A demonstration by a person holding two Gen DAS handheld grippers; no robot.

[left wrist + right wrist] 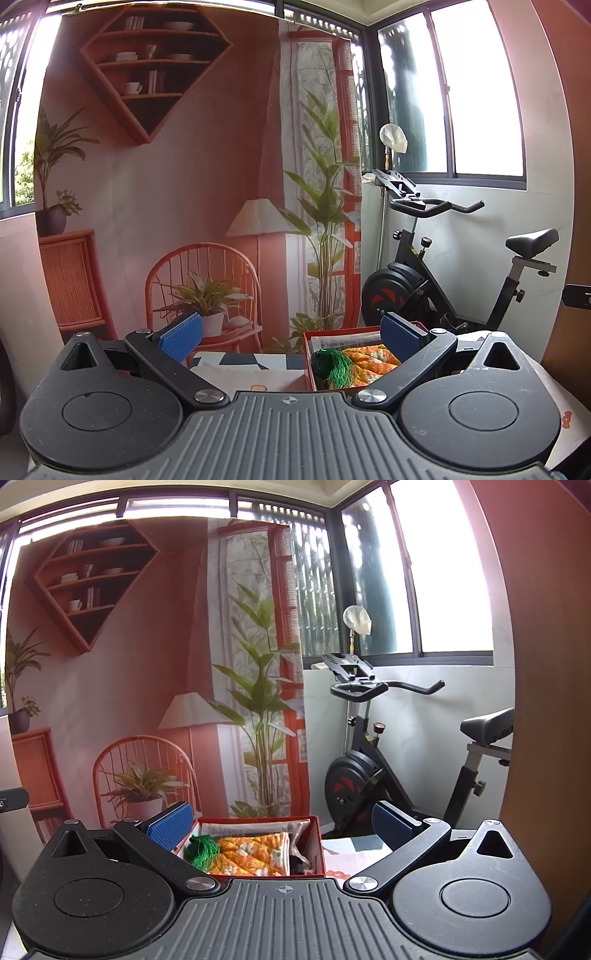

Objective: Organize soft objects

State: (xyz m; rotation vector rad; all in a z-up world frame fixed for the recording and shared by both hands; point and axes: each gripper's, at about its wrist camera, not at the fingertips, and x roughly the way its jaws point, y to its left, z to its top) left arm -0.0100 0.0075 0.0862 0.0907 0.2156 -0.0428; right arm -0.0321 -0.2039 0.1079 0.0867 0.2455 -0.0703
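Both tools — left tool [291, 339], right tool [282, 821] — gape wide, holding nothing, raised behind the red box [314, 825] where the orange cloth [255, 853] sits.

Low down in both wrist views, a table [236, 380] under a pale patterned cloth [243, 360], with black, grey and white blocks toward the far edge and a small orange motif nearer in. Directly on it, a red box [317, 849], open at the top, toward the right part of the surface in the left wrist view. Packed inside: an orange floral fabric [255, 853], a green tassel [201, 849] just beside it on the left, a striped lining along the back wall. Most of the surface hidden.
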